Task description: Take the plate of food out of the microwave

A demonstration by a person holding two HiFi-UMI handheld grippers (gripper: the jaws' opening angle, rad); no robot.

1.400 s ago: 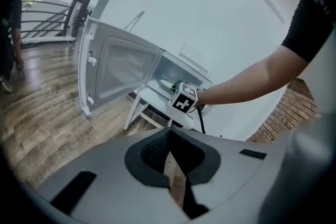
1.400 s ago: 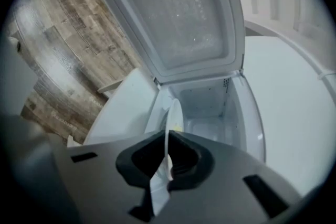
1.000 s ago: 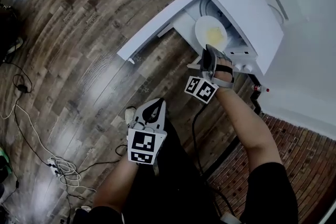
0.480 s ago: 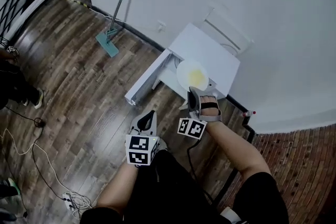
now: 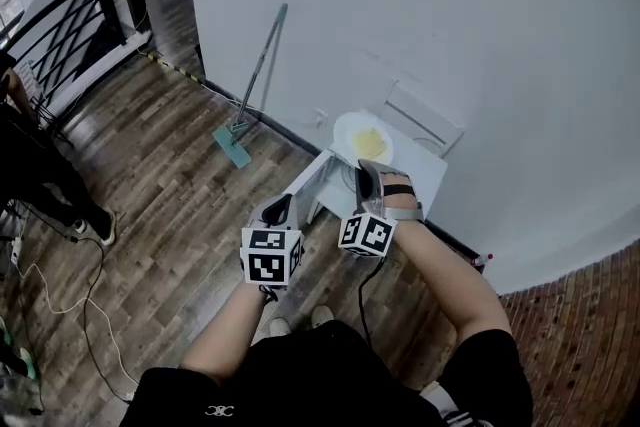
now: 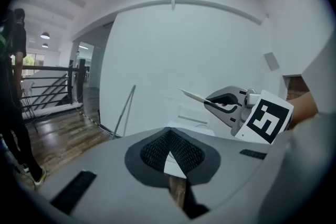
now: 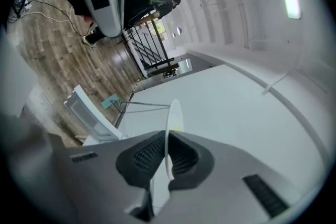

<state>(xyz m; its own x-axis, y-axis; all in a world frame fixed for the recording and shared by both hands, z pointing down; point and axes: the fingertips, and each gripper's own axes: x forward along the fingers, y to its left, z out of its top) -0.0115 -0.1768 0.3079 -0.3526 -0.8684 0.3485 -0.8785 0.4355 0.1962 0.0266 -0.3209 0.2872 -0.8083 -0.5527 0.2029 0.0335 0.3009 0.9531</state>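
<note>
Plate: now lifted clear of the microwave; we judge removal done.
Right tongs: pinching its rim.
Left tongs: closed, empty.

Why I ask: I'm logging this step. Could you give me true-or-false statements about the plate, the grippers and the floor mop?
1. The right gripper is clamped on the plate rim. True.
2. The plate is empty. False: yellow food lies on it.
3. The left gripper grips the microwave door. False: its jaws are together on nothing, clear of the door.
4. A flat mop leans against the wall. True.
</note>
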